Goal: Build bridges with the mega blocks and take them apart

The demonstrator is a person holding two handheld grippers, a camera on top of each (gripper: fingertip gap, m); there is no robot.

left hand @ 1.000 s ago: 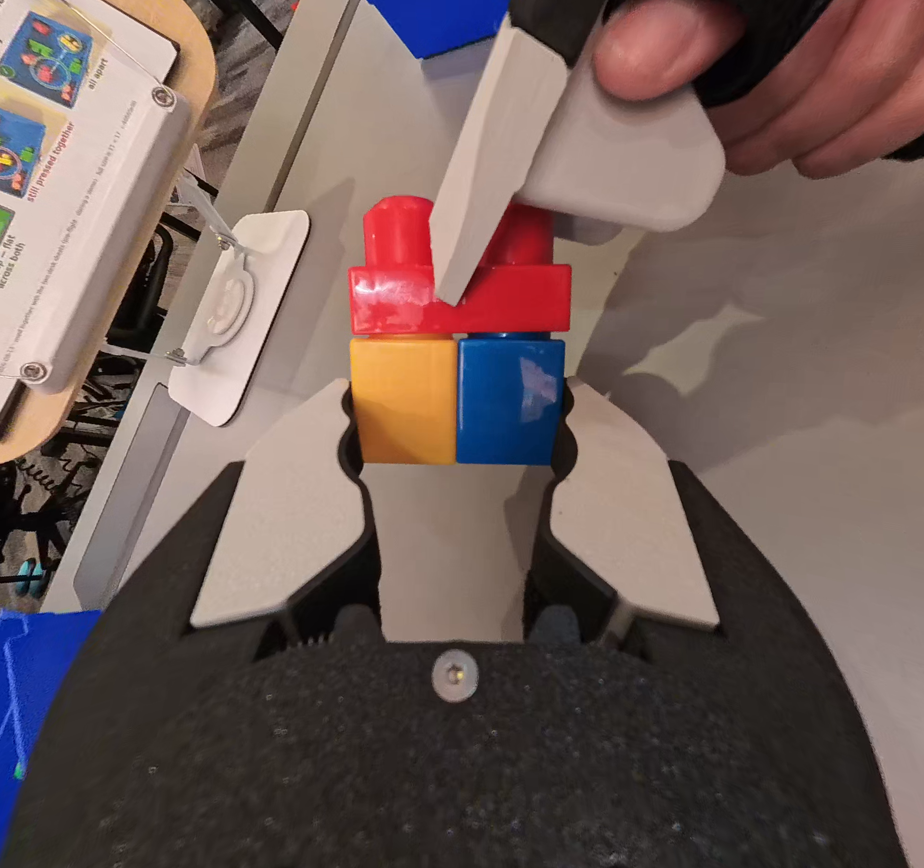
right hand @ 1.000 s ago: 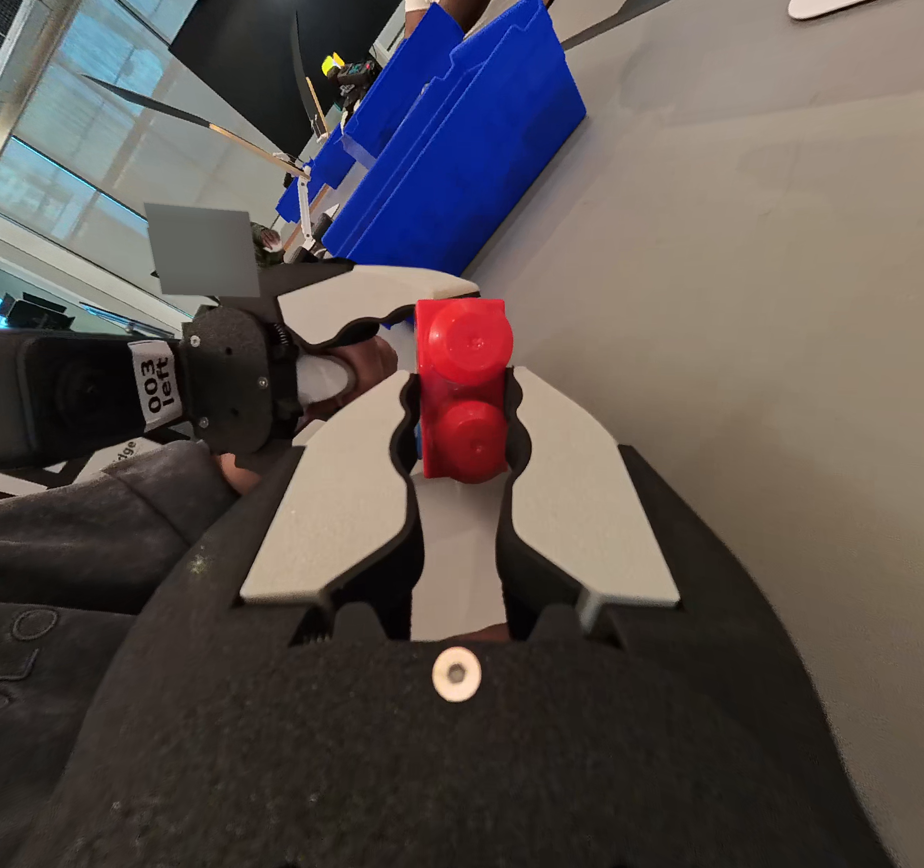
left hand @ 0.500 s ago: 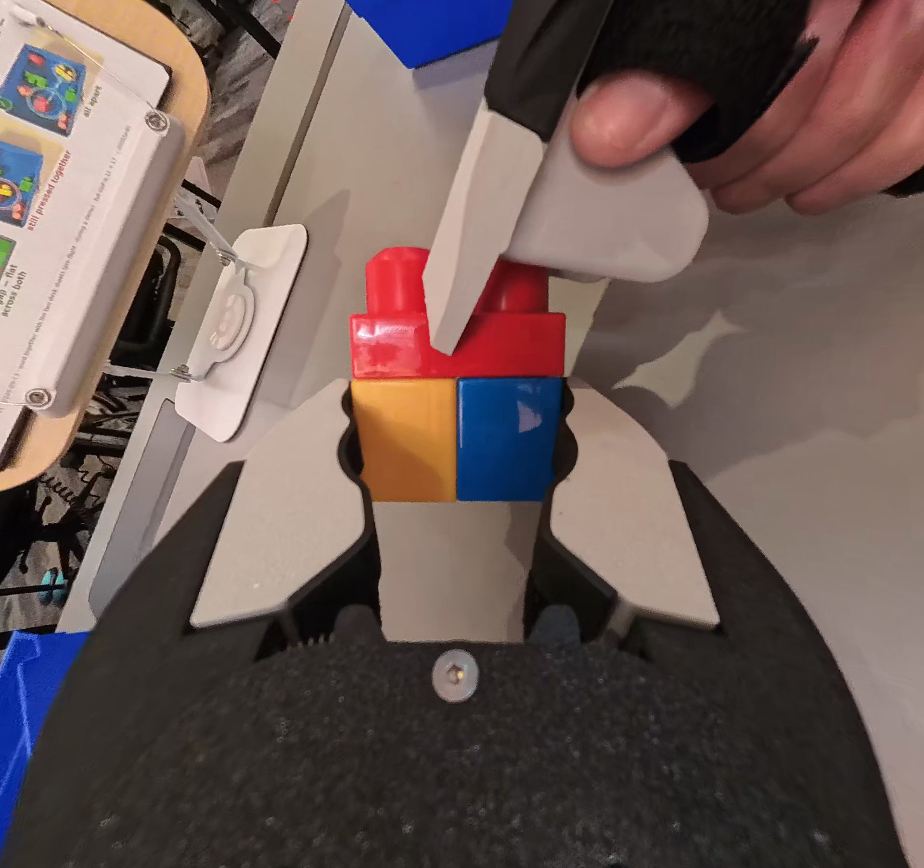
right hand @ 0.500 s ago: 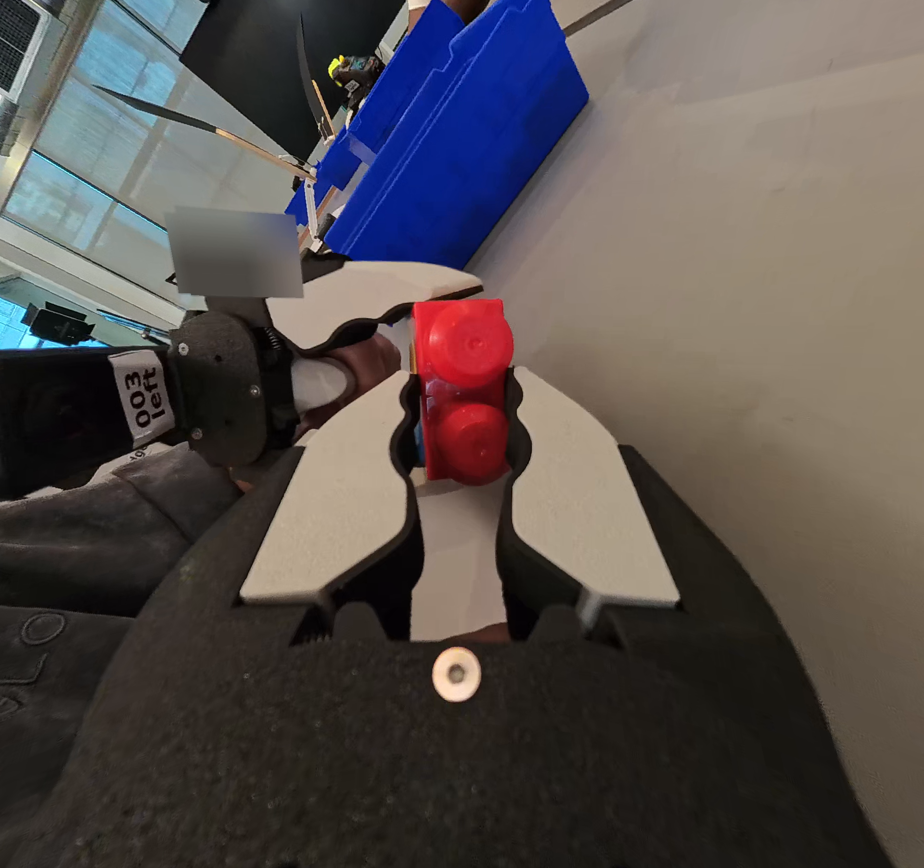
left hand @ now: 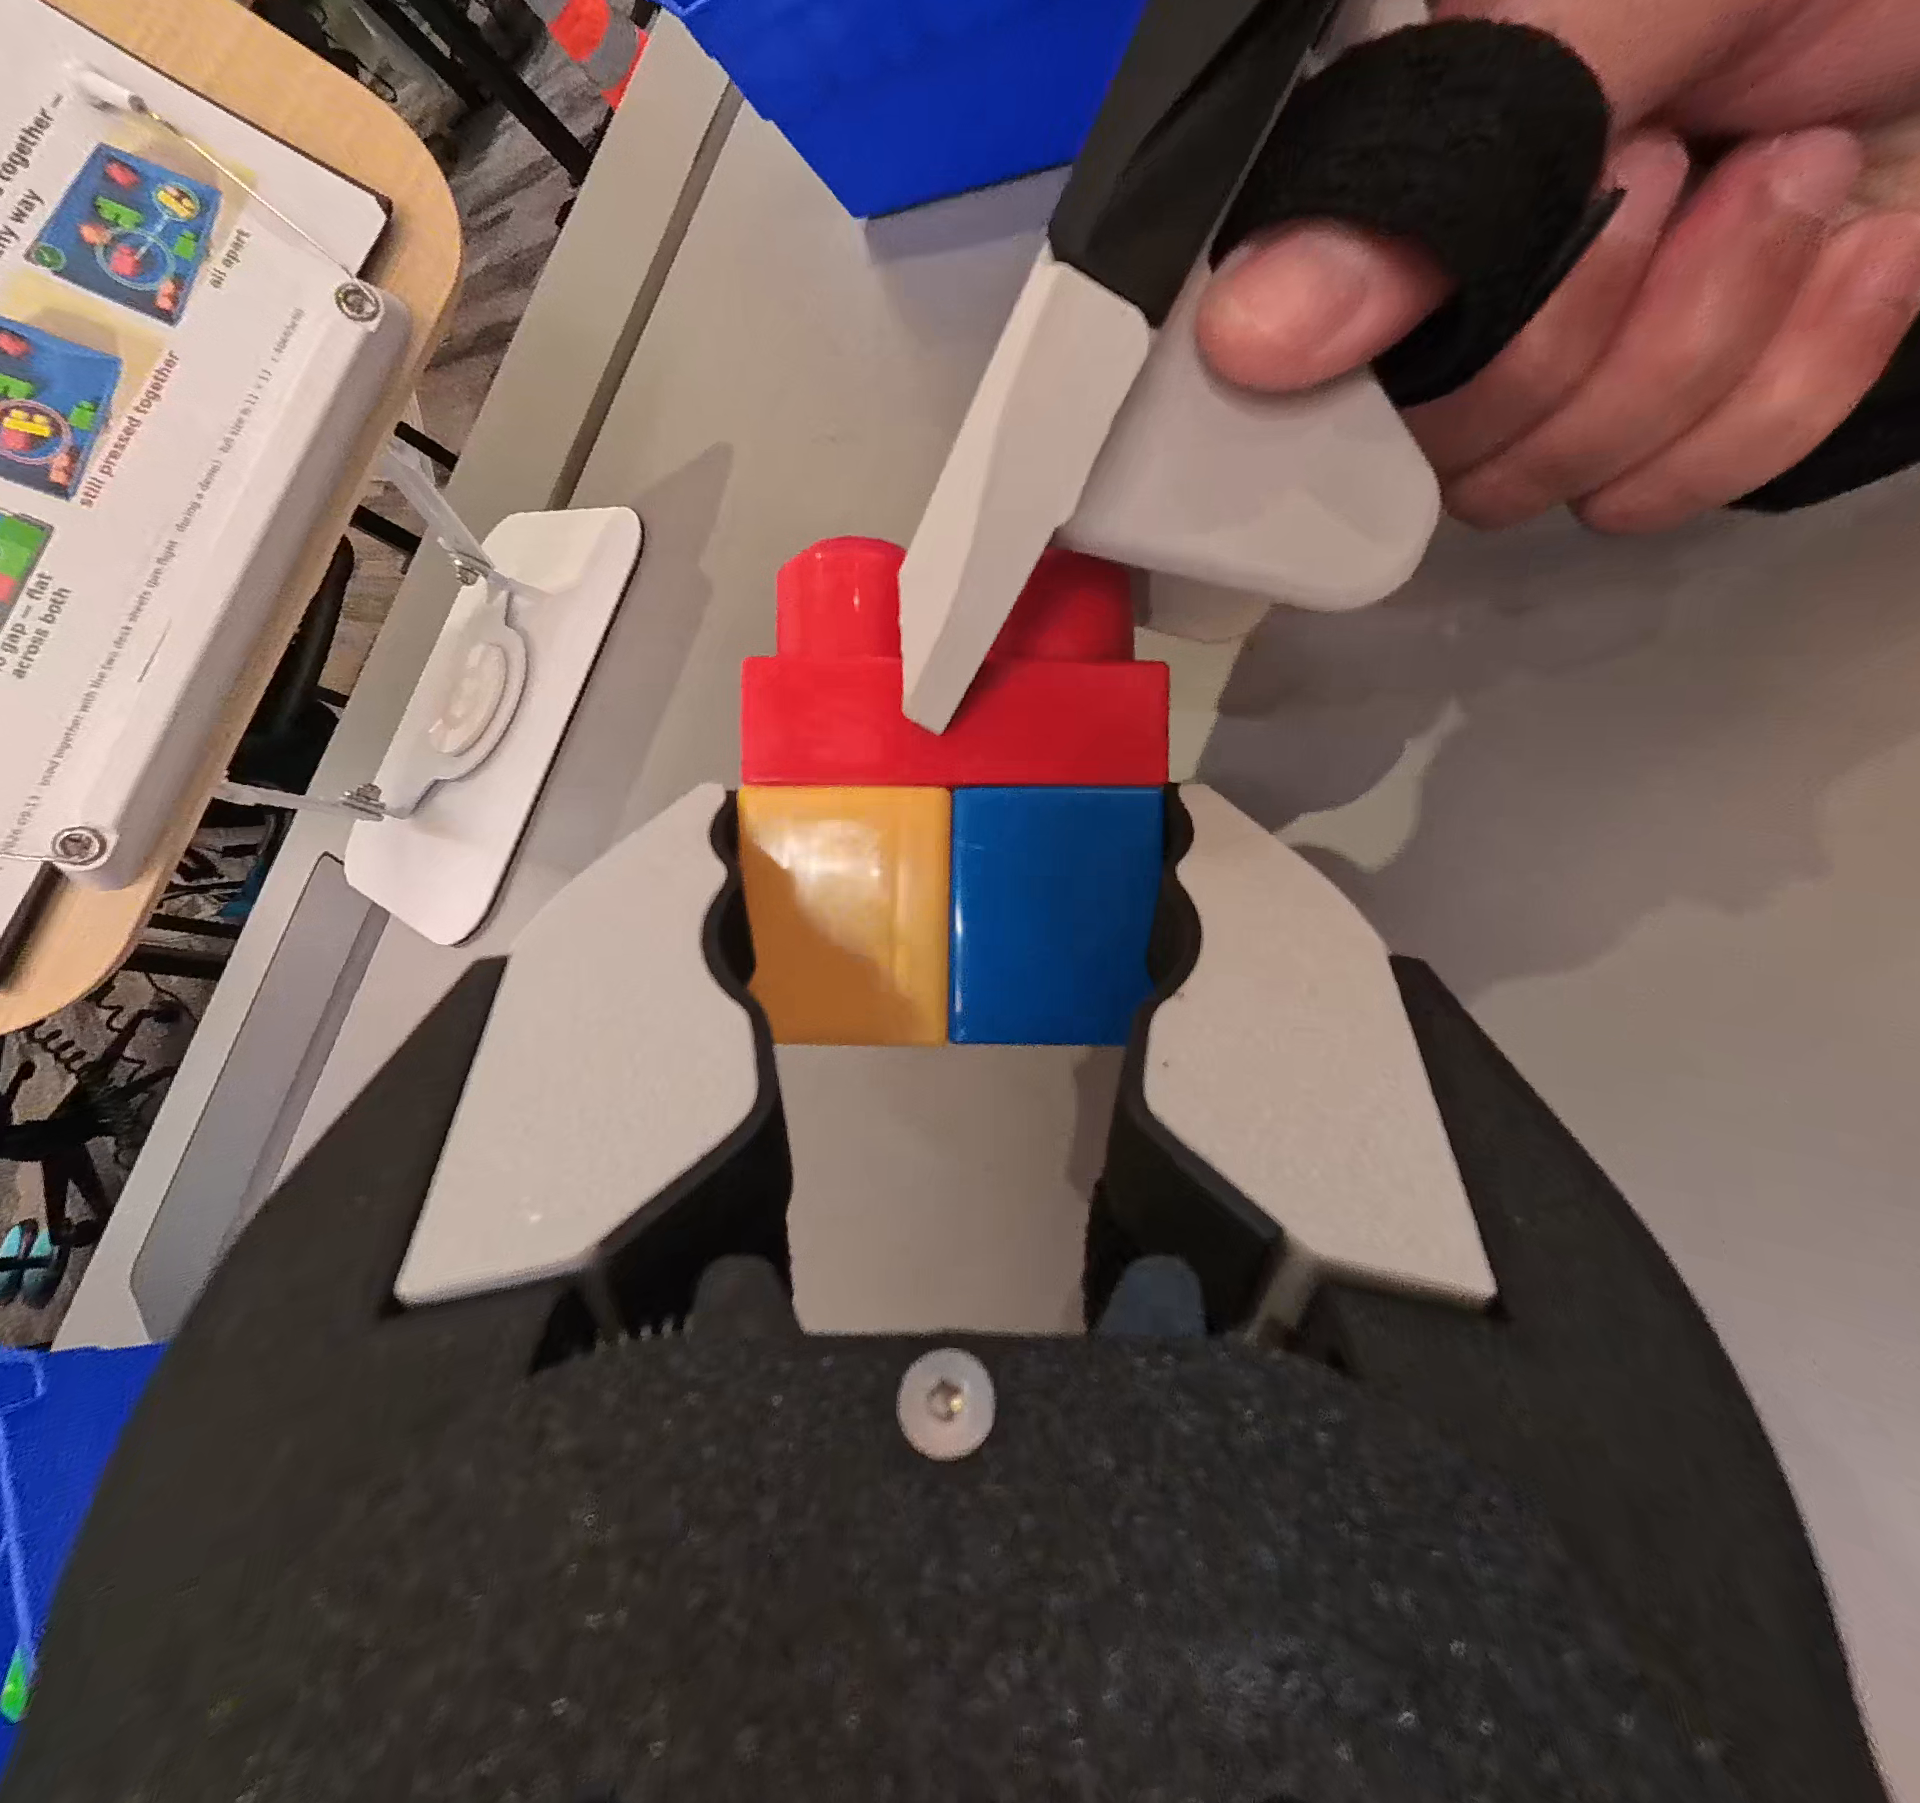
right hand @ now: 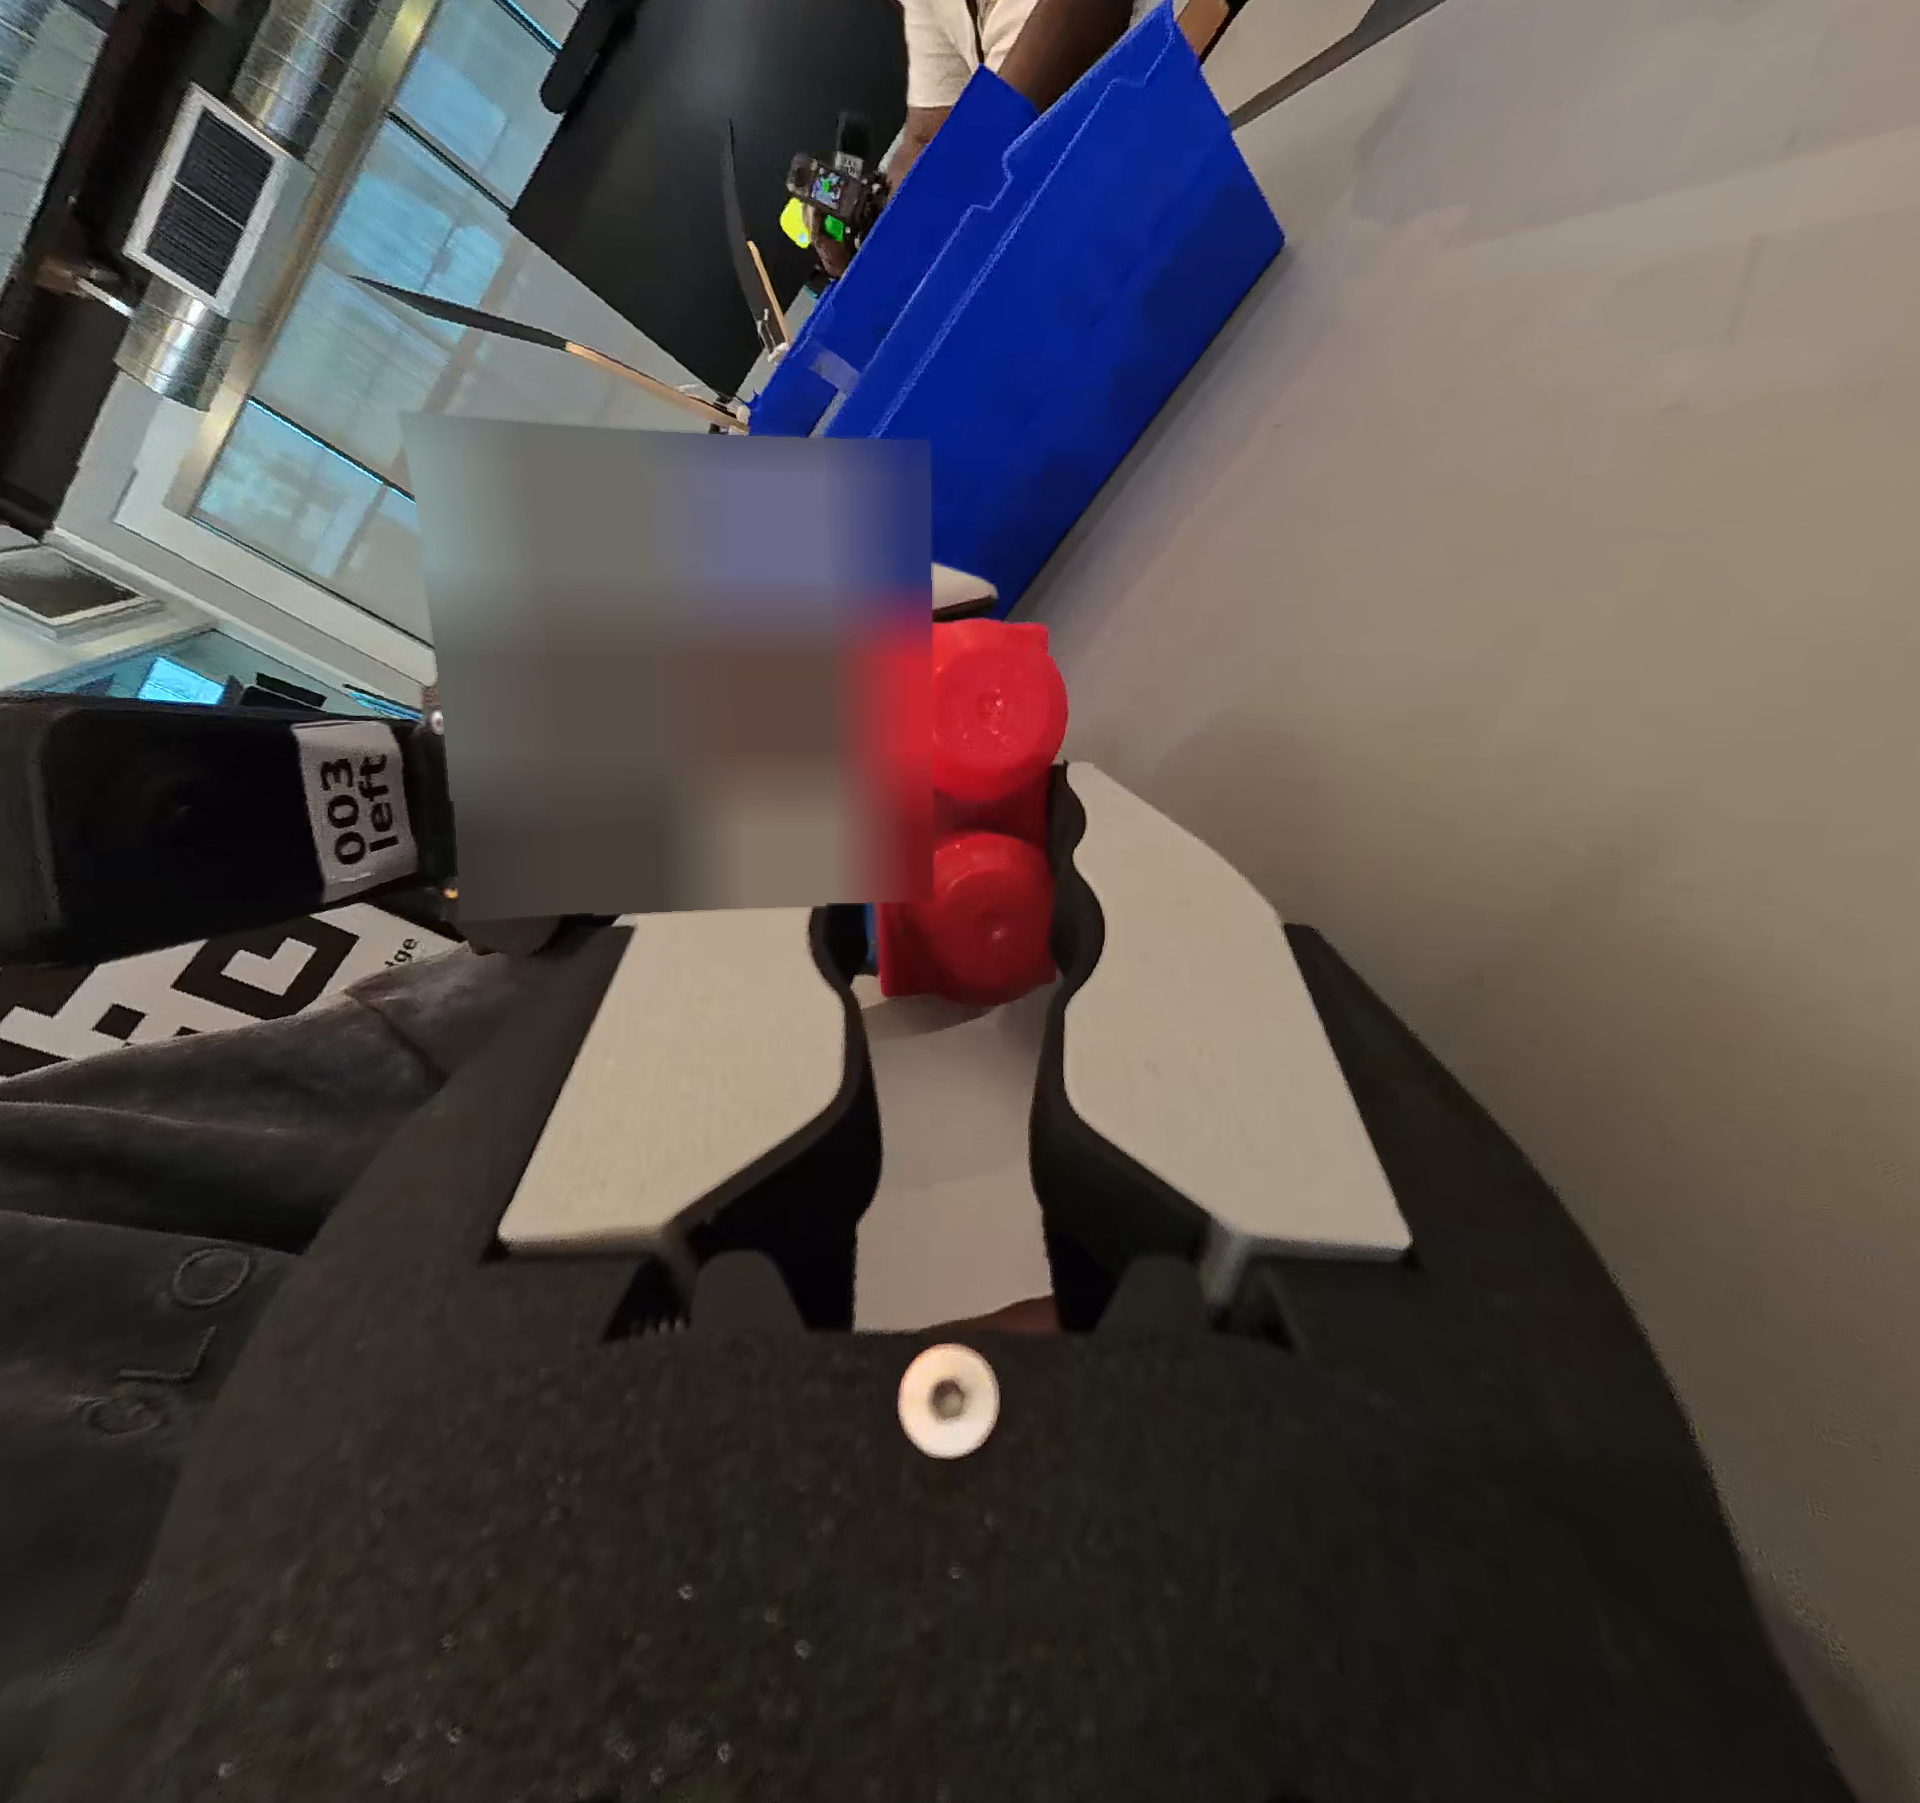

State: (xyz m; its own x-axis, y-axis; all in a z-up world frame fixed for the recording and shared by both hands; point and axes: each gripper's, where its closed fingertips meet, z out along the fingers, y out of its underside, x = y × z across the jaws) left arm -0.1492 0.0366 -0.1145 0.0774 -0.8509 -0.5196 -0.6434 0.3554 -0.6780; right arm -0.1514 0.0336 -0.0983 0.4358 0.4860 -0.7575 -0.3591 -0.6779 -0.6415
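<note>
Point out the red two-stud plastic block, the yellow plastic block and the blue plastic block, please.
Red two-stud plastic block (left hand: pixel 831 735): left wrist view, on its front face, left half.
Yellow plastic block (left hand: pixel 842 912): left wrist view, middle of its front face.
Blue plastic block (left hand: pixel 1055 912): left wrist view, middle of its front face.

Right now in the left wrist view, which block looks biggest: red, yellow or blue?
1. Red block, widest, spanning both.
2. Yellow block and blue block look alike; no ranking between them.
</note>
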